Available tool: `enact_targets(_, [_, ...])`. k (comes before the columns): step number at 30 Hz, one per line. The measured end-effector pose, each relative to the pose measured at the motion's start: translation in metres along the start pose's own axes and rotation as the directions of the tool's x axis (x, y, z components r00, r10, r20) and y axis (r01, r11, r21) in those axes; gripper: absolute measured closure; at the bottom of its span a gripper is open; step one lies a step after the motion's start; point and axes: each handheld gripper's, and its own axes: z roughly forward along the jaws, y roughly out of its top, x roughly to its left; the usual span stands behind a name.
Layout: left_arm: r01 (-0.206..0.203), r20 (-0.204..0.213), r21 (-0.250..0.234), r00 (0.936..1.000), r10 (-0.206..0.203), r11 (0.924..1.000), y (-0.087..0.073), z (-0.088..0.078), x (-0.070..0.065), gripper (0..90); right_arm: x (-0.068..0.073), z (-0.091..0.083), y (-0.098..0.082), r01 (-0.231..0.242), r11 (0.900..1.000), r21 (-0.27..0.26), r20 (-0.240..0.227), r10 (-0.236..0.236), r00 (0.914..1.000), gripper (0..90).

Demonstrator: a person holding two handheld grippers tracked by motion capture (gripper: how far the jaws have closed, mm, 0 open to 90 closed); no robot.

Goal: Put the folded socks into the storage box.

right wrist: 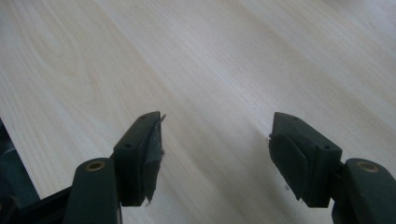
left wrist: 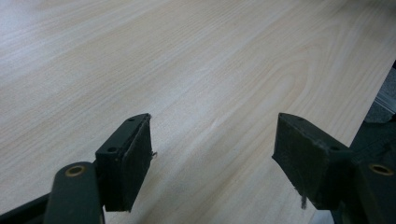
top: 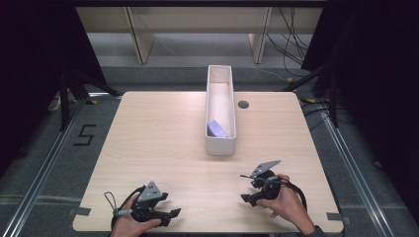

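My high view looks forward and down on the table from above its near edge; both gripper views look low and close along that same tabletop.

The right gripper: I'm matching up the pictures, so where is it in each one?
High view: the right gripper is low on the right, jaws open.
Left gripper view: light wooden table beyond that gripper's own jaws.
Right gripper view: its open jaws rise from the bottom edge.
Shared landmark: the table's wood grain.
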Motion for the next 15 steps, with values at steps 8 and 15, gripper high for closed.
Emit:
enact_targets(8, [-0.01,0.0,0.005,0.9999,0.01,0.9999,0.0,0.001,0.0,27.2,0.004,-0.001,-0.014,0.019,1.0,-0.013,-0.004,-0.02,0.9998,34.7])
enact_targets(15, [-0.016,-0.004,0.012,0.9999,0.016,0.9998,0.0,0.001,-0.001,27.2,0.009,0.0,-0.03,0.03,0.999,-0.028,-0.018,-0.031,0.9994,34.3])
